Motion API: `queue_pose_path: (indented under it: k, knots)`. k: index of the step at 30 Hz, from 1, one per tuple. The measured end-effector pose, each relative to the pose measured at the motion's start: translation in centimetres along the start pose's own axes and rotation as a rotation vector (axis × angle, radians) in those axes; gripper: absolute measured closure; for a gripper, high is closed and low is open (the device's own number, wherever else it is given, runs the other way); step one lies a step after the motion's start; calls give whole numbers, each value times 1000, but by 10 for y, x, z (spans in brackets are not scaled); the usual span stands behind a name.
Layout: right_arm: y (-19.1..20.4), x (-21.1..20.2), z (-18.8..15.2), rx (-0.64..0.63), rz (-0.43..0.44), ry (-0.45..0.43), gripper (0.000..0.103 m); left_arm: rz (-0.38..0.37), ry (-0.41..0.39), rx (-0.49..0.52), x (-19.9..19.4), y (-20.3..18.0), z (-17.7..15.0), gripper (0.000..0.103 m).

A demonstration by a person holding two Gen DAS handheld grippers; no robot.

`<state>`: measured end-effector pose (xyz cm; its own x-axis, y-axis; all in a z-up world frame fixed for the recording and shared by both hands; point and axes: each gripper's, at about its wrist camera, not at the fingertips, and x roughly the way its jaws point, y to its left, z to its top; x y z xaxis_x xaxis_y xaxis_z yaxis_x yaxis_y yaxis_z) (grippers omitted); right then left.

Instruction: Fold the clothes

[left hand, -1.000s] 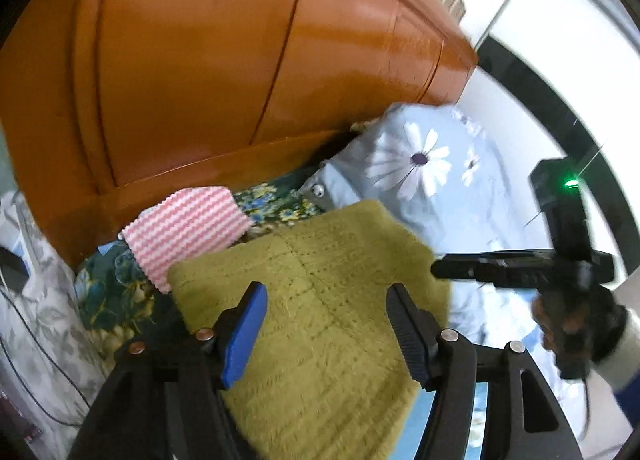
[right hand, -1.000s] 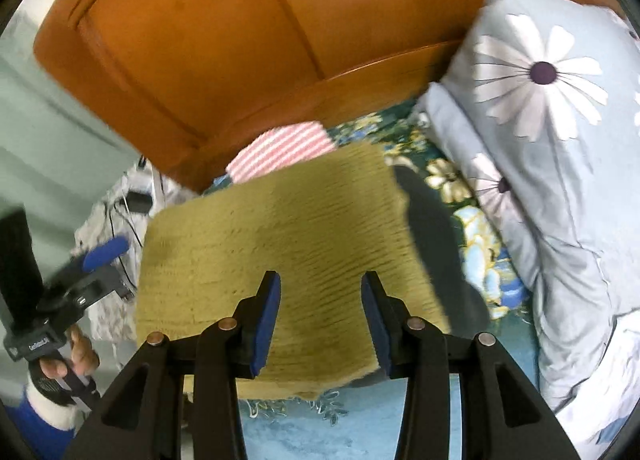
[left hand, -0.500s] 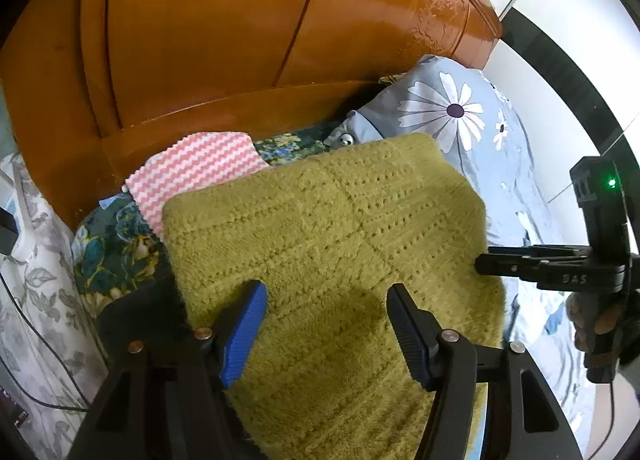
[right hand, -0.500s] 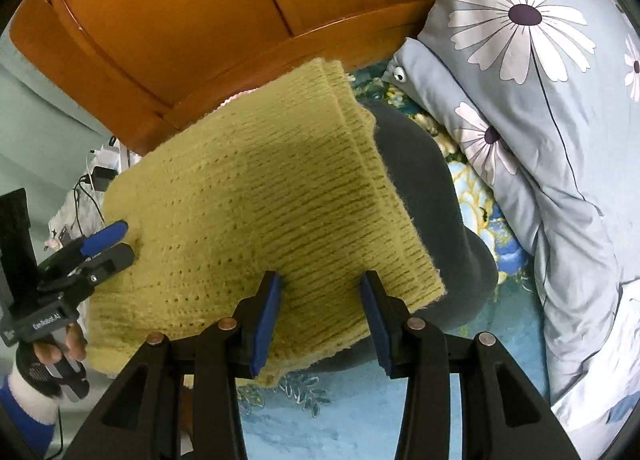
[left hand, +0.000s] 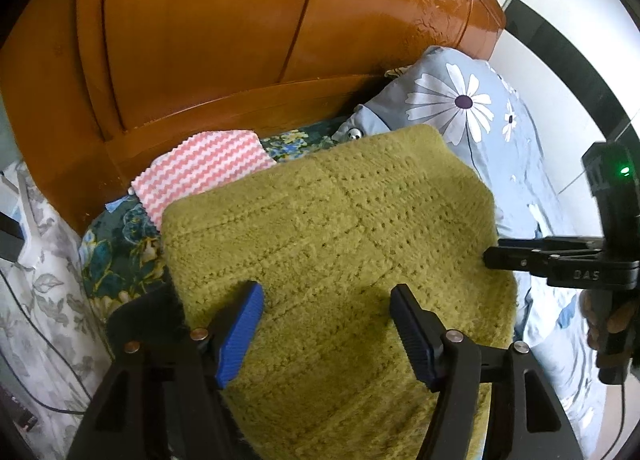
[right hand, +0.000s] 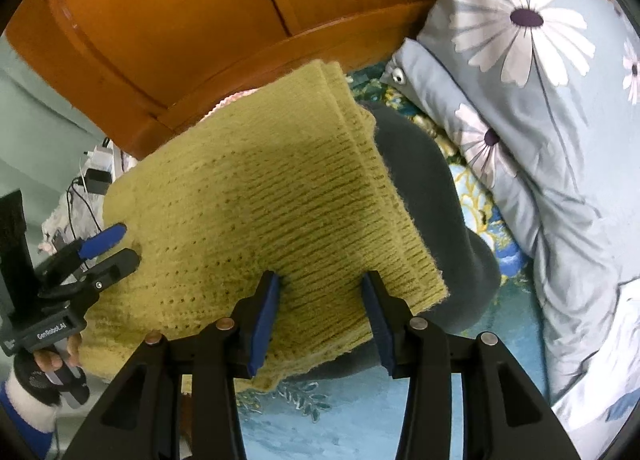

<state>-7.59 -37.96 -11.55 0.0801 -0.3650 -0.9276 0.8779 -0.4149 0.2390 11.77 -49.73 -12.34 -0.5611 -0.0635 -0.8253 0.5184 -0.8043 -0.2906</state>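
Both grippers (left hand: pixel 326 324) (right hand: pixel 320 312) lower; fingers (left hand: pixel 240 328) spread over sweater (left hand: pixel 340 227)

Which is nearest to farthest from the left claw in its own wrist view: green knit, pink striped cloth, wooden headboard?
1. Green knit: between and just ahead of the left claw.
2. Pink striped cloth: behind the knit, to the left.
3. Wooden headboard: farthest, across the back.

Indoor light, moderately bright. Glare on glossy wooden headboard (left hand: pixel 224 39); wall (left hand: pixel 560 19) upper right overexposed. Soft shadows on olive knit sweater (right hand: pixel 256 195). Strong fisheye bending, dark vignette corners. Slight edge blur.
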Motion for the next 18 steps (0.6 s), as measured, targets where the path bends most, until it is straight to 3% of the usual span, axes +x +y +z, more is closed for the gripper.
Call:
queue_pose_path:
  k: [5,7,10,14,18]
  knots:
    - [15,-26,-17,-19,-4,-49,58,26,-13,0,-17,-15,-7,22]
    - [22,-33,-26,-10,3,-64,47,22,-22,-10,-25,-19,-13,20]
    - [30,-42,-47,11,13,-74,47,19,-36,-23,-38,-27,-22,16]
    - [36,-46,-74,34,4,-68,47,14,-55,-37,-53,-39,-40,0]
    - [37,-51,-99,64,-5,-63,45,27,-58,-40,-65,-50,-61,0]
